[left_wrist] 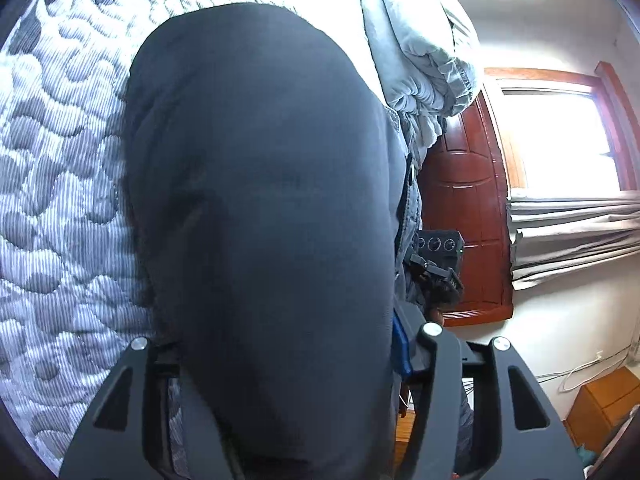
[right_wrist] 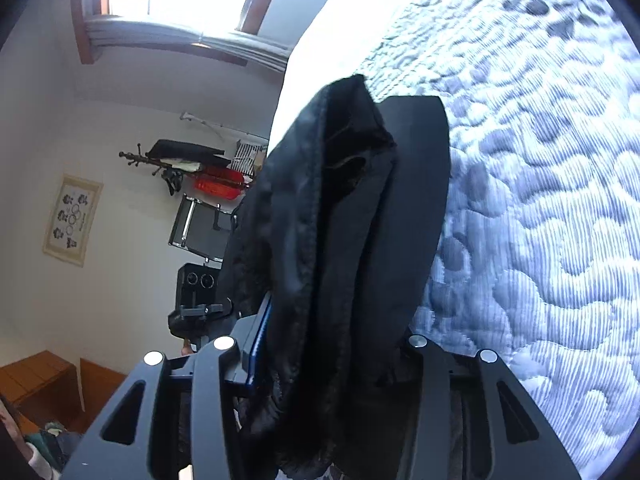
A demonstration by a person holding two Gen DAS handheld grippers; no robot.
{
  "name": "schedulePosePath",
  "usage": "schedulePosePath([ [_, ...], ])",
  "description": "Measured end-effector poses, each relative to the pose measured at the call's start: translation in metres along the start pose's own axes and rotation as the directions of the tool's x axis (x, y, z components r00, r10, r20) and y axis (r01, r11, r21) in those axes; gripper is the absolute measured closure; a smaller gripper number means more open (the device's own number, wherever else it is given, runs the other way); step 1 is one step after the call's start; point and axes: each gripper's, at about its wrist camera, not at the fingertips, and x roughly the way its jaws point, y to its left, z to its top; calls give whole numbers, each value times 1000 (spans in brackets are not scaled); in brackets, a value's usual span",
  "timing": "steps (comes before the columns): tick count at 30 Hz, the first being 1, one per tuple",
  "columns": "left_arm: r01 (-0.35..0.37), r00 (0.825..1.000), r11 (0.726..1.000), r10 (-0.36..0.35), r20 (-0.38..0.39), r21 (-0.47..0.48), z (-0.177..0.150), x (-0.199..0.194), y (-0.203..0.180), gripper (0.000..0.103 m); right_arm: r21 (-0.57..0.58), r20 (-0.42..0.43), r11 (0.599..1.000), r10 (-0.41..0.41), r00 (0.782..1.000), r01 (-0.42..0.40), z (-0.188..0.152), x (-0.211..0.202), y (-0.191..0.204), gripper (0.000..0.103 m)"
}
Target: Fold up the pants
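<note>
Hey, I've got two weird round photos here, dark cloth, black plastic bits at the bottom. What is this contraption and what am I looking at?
There is no robot here: a person holds a two-finger gripper in each hand, with a wide-angle camera on each looking along the fingers. One picture comes from the left gripper, the other from the right gripper. The black parts at the bottom are their jaws. Dark pants fill the gap between each pair, bunched in the right one; how firmly they are pinched I cannot tell. Behind lies a quilted mattress with a pale bundled blanket. The pictures look turned sideways, so the window appears tilted.
</note>
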Motion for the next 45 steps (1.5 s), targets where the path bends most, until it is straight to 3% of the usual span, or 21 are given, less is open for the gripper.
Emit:
schedulePosePath([
  [14, 51, 999, 998, -51, -2, -20, -1, 1, 21, 39, 64, 27, 993, 101, 995, -102, -2, -18, -39, 45],
  [18, 33, 999, 999, -33, -5, -24, -1, -4, 23, 32, 64, 39, 991, 114, 993, -116, -6, -32, -45, 39],
  [22, 33, 999, 999, -33, 10, -42, -3, -16, 26, 23, 68, 55, 991, 113, 992, -117, -12, -44, -49, 39],
  [27, 10, 1000, 999, -9, 20, -44, -13, -31, 30, 21, 77, 92, 989, 119, 989, -126, -26, -67, -57, 39],
  [33, -6, 999, 999, 8, 48, -47, -33, -43, 33, 21, 96, 154, 985, 125, 980, -140, -54, -93, -60, 39],
  [35, -10, 998, 999, 13, 63, -47, -40, -46, 33, 14, 104, 170, 984, 124, 978, -143, -65, -102, -62, 39],
  [45, -68, 992, 997, 70, 105, -28, -87, -61, 24, 10, 106, 171, 992, 56, 984, -74, -134, -119, -41, 37],
])
